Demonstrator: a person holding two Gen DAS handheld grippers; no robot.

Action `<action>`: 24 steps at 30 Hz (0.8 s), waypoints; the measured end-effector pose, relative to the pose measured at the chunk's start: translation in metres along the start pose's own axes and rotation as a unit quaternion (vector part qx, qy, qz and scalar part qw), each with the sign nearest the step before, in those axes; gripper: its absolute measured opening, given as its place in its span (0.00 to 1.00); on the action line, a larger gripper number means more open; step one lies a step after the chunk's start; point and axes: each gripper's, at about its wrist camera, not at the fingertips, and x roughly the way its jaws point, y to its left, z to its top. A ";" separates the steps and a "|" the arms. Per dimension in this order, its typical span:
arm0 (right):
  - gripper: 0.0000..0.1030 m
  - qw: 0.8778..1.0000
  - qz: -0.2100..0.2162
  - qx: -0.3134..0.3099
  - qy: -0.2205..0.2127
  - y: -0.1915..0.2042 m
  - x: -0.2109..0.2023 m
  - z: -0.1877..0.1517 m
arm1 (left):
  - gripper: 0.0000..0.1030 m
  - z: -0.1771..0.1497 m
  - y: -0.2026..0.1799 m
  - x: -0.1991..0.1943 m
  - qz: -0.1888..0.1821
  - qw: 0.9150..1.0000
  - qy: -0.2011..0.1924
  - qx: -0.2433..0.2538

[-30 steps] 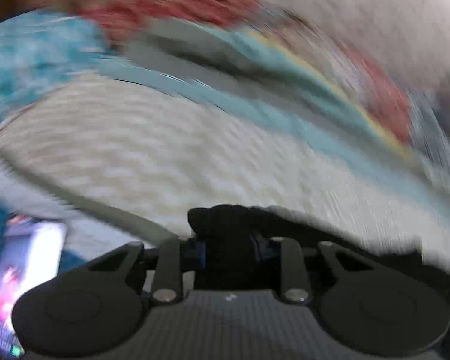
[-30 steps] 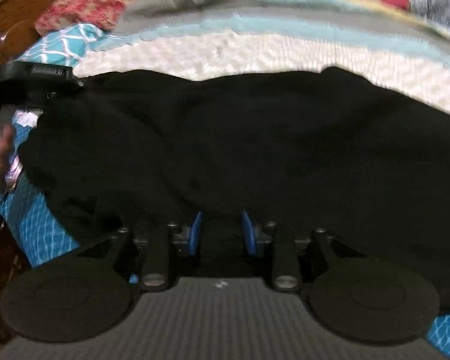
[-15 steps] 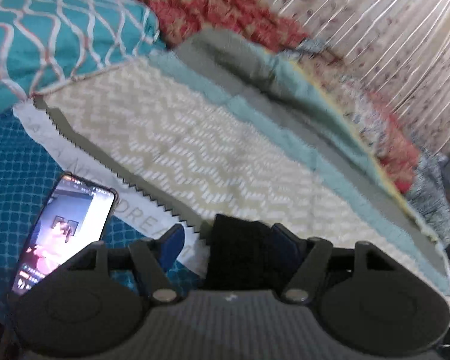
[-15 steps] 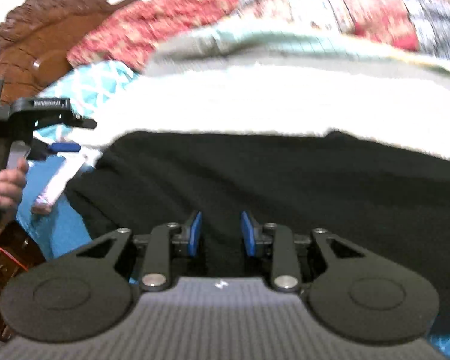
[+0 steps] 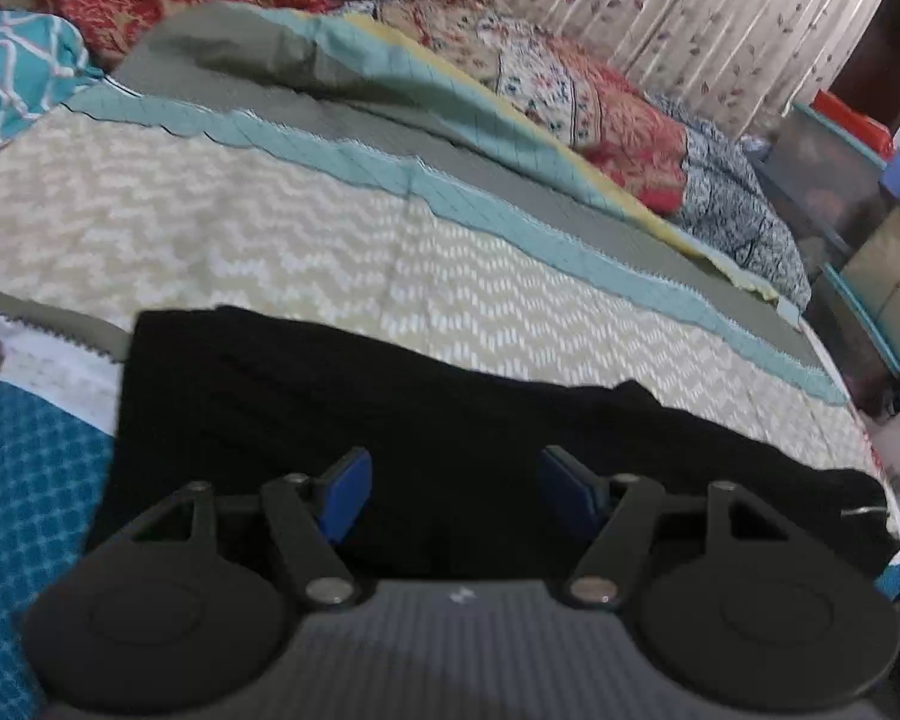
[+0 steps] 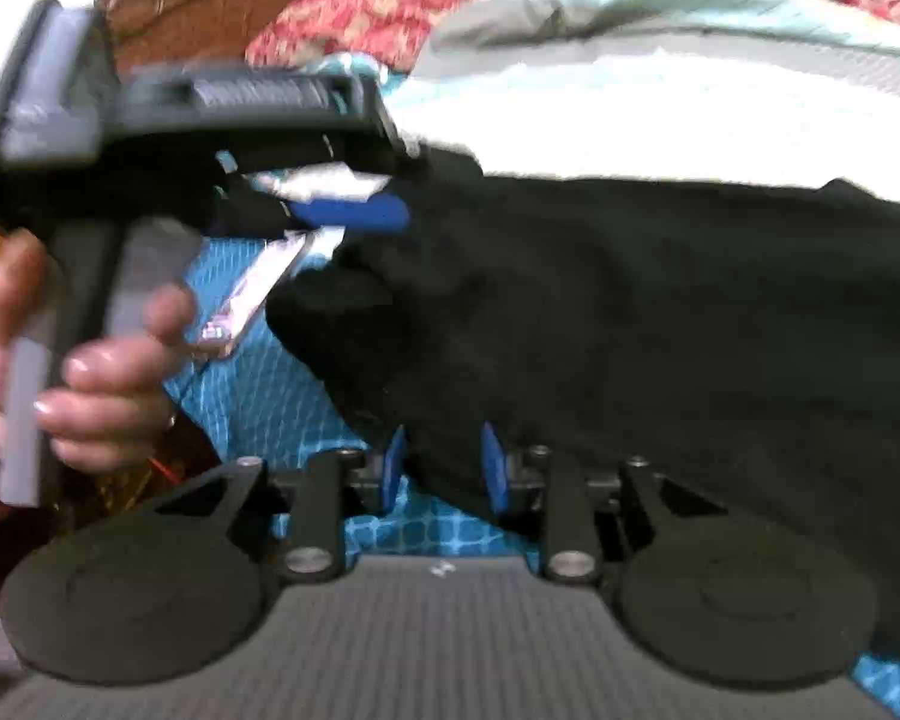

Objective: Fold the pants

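Note:
The black pants (image 5: 450, 414) lie folded in a long band across the bed; they also fill the right wrist view (image 6: 660, 330). My left gripper (image 5: 455, 495) is open, its blue pads wide apart just above the pants' near edge, holding nothing. It shows from the side in the right wrist view (image 6: 354, 213), held by a hand at the pants' left end. My right gripper (image 6: 439, 468) has its pads a narrow gap apart at the pants' near edge; whether they pinch the cloth is unclear.
The bed carries a cream zigzag cover (image 5: 270, 240) with a teal border, a teal patterned sheet (image 5: 30, 480) at the near left, and red and floral quilts (image 5: 570, 96) at the back. A phone (image 6: 252, 294) lies beside the pants' left end. Shelves (image 5: 840, 180) stand at the right.
My left gripper has opened and let go of the black cloth, which now lies flat on the bed. The right wrist view has shifted and the left gripper looms closer in it.

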 end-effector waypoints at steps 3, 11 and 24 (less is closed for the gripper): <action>0.31 0.998 -0.030 0.033 -0.035 -0.021 -0.016 0.002 | 0.62 -0.012 -0.003 0.012 0.022 0.999 0.019 0.013; 0.24 0.986 -0.084 0.144 -0.002 -0.101 -0.038 -0.004 | 0.62 -0.035 -0.007 0.009 0.073 0.994 0.045 0.072; 0.58 0.984 -0.141 0.107 0.005 -0.192 0.019 0.135 | 0.61 -0.056 -0.068 0.062 -0.020 0.990 0.093 0.106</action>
